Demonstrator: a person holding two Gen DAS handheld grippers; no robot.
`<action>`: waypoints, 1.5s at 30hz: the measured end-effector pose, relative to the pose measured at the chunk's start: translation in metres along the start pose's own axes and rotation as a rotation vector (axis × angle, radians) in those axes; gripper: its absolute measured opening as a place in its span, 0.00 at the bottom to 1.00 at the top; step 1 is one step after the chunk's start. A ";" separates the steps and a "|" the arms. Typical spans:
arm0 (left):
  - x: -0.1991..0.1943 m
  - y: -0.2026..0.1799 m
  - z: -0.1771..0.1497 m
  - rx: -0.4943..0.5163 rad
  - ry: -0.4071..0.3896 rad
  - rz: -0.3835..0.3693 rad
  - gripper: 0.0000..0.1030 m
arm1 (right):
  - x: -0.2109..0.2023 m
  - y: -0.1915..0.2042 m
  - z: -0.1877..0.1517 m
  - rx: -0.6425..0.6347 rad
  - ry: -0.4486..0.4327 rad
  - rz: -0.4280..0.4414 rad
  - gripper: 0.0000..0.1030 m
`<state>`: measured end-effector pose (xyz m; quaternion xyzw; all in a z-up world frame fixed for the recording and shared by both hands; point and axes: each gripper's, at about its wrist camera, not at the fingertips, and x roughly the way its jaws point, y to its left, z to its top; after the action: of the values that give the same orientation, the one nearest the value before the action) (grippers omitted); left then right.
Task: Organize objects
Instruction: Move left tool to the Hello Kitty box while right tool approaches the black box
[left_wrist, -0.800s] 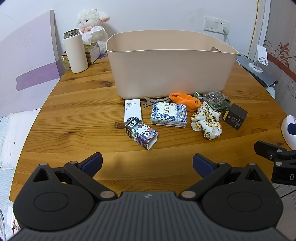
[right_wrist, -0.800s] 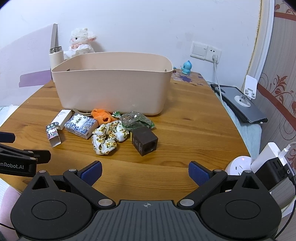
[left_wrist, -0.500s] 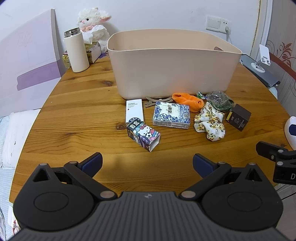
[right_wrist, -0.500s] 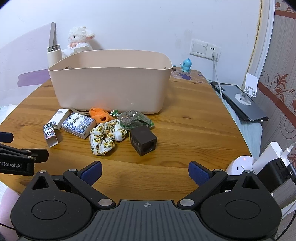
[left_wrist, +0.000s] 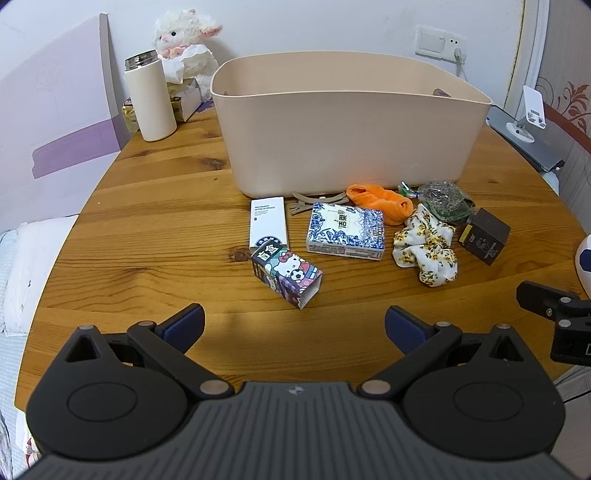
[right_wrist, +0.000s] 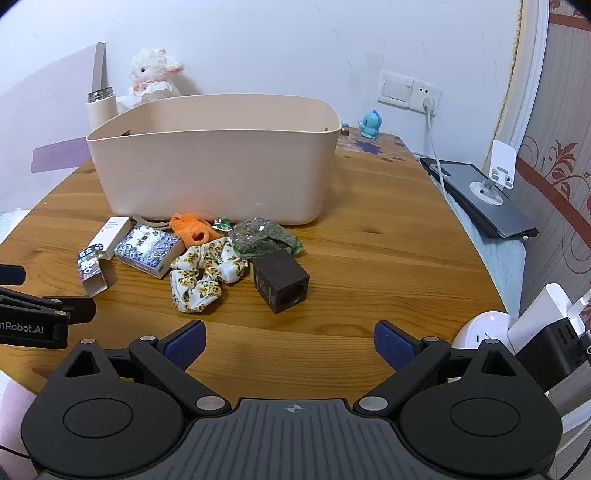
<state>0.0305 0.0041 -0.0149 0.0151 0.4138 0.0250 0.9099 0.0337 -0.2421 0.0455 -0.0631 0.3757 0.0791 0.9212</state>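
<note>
Clutter was all out on the wooden table (left_wrist: 155, 236), nothing visibly binned, so the job looked barely begun. Nearest, the left gripper (left_wrist: 294, 319) and right gripper (right_wrist: 290, 338) both hung spread wide, holding nothing. Just beyond lay the cartoon carton (left_wrist: 286, 275) on its side, the dark cube box (right_wrist: 280, 282) and floral scrunchie (right_wrist: 205, 273). Further back sat the blue-patterned box (left_wrist: 346, 231), white box (left_wrist: 268, 224) and orange cloth (left_wrist: 380, 199), right against the beige bin (left_wrist: 347, 129).
</note>
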 end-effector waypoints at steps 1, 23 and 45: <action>0.001 0.000 0.000 0.000 0.002 0.001 1.00 | 0.001 0.000 0.000 0.001 0.001 -0.001 0.96; 0.037 0.014 0.004 -0.037 0.068 0.041 1.00 | 0.042 -0.003 0.001 -0.011 0.067 -0.042 0.96; 0.061 0.028 0.016 -0.064 0.055 0.001 1.00 | 0.085 0.004 0.015 -0.112 -0.055 -0.025 0.86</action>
<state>0.0815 0.0357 -0.0491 -0.0146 0.4376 0.0391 0.8982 0.1029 -0.2277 -0.0039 -0.1171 0.3443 0.0901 0.9272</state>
